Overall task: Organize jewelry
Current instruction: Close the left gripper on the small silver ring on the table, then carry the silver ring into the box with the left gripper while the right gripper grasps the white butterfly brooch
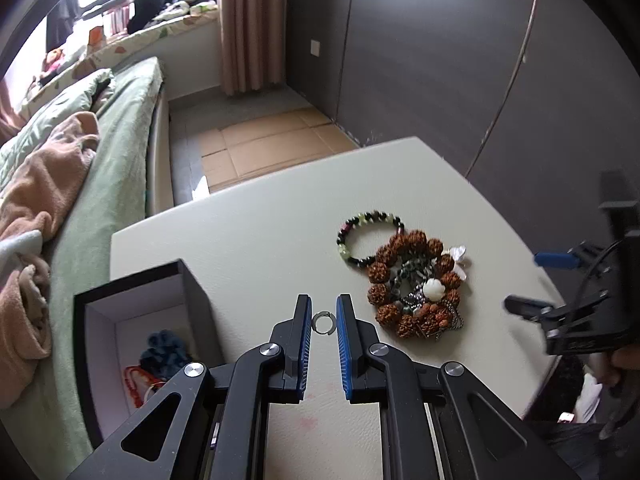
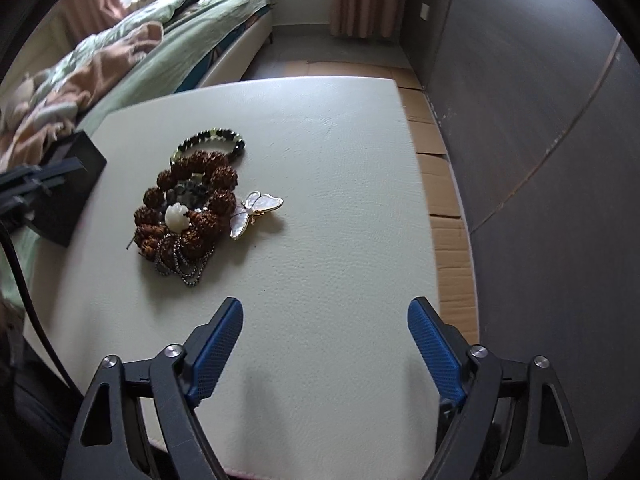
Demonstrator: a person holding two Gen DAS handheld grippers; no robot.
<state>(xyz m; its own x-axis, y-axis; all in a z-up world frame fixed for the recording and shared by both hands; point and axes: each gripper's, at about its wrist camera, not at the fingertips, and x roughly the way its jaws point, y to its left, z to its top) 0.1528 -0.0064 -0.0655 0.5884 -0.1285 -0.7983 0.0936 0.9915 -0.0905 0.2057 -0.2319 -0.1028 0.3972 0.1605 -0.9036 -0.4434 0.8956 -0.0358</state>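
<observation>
silver metal, thin and split at one side: the small ring (image 1: 324,323) sits between the blue pads of the left gripper (image 1: 324,322). the jaws stand narrowly apart with the ring filling the gap; whether the pads actually touch it, or whether it is lifted or resting on the cream table (image 1: 256,232), cannot be told.

the black box (image 1: 132,320), white inside and already holding blue and red pieces, stands just beside this gripper on its left. the remaining pile lies to its right: the brown seed-bead bracelet (image 2: 184,204), the dark bead bracelet (image 2: 212,140), the ball chain (image 2: 188,268) and the butterfly brooch (image 2: 256,212).

the right gripper (image 2: 324,344) is spread wide, holds nothing, and hangs near the table's front edge.

hazards:
- slip. a thin round ring held on its rim can rotate or shoot out if the pinch is off-centre.
- loss. a dropped ring may roll off the table.
- collision. the box wall is close; a low carry may strike its rim.
</observation>
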